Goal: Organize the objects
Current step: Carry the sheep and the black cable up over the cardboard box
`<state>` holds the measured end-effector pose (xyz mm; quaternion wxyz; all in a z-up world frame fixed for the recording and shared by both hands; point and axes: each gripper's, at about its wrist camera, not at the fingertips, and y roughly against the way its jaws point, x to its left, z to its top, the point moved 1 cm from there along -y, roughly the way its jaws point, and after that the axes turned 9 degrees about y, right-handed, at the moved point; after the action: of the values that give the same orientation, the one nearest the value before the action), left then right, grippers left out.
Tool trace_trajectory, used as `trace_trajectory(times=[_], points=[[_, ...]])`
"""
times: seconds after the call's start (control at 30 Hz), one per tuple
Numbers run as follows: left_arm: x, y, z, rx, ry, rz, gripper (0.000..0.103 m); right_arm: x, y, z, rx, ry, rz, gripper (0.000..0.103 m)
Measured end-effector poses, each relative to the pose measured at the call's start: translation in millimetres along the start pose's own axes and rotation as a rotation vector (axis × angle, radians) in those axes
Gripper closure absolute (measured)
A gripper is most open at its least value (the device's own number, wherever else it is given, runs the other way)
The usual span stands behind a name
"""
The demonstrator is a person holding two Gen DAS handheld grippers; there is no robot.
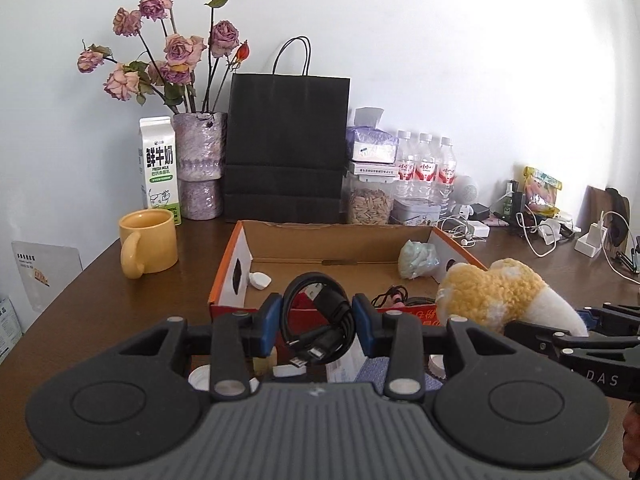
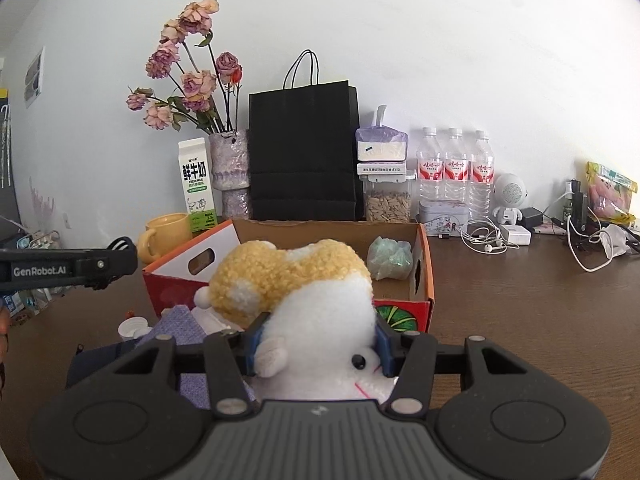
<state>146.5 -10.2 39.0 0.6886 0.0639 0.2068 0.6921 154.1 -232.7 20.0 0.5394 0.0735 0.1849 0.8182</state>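
Note:
My left gripper (image 1: 318, 324) is shut on a coiled black USB cable (image 1: 320, 320), held just in front of the near wall of an open orange cardboard box (image 1: 340, 254). My right gripper (image 2: 318, 346) is shut on a yellow-and-white plush toy (image 2: 304, 292), also in front of the box (image 2: 424, 264). In the left wrist view the plush toy (image 1: 492, 296) shows at the right, with the right gripper's black frame behind it. Inside the box lie a pale green bag (image 1: 418, 258), a small white object (image 1: 259, 279) and a thin dark cord (image 1: 390, 296).
A yellow mug (image 1: 148, 248), milk carton (image 1: 158, 168), vase of dried roses (image 1: 198, 164), black paper bag (image 1: 286, 144), seed jar (image 1: 370, 196) and water bottles (image 1: 426, 168) line the back of the brown table (image 2: 520, 308). Cables and chargers (image 2: 496, 236) clutter the right. Bottle caps and a blue packet (image 2: 180, 320) lie near me.

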Motion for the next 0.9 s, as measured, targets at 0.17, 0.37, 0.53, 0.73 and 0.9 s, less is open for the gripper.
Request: trace_trajectory(times=[0.17,0.37,0.53,0.73,0.9], points=[[-10,-19,6,0.003,-0.015,-0.009,0.064,-1,-15,12,-0.009,0.01,0.006,0.053],[-18,-42,17,-0.006,-0.029,-0.013,0.064,-1,-38,26,-0.018,0.019,0.01,0.053],[-19,-61,28,-0.013,-0.028,-0.012,0.064,-1,-57,36,-0.018,0.026,0.009,0.053],[-21,-89,40,-0.016,-0.049,0.003,0.064,-7,-86,49,-0.015,0.028,-0.002,0.053],[-18,-111,53,-0.019,-0.057,0.018,0.064,-12,-113,61,-0.003,0.041,-0.01,0.053]])
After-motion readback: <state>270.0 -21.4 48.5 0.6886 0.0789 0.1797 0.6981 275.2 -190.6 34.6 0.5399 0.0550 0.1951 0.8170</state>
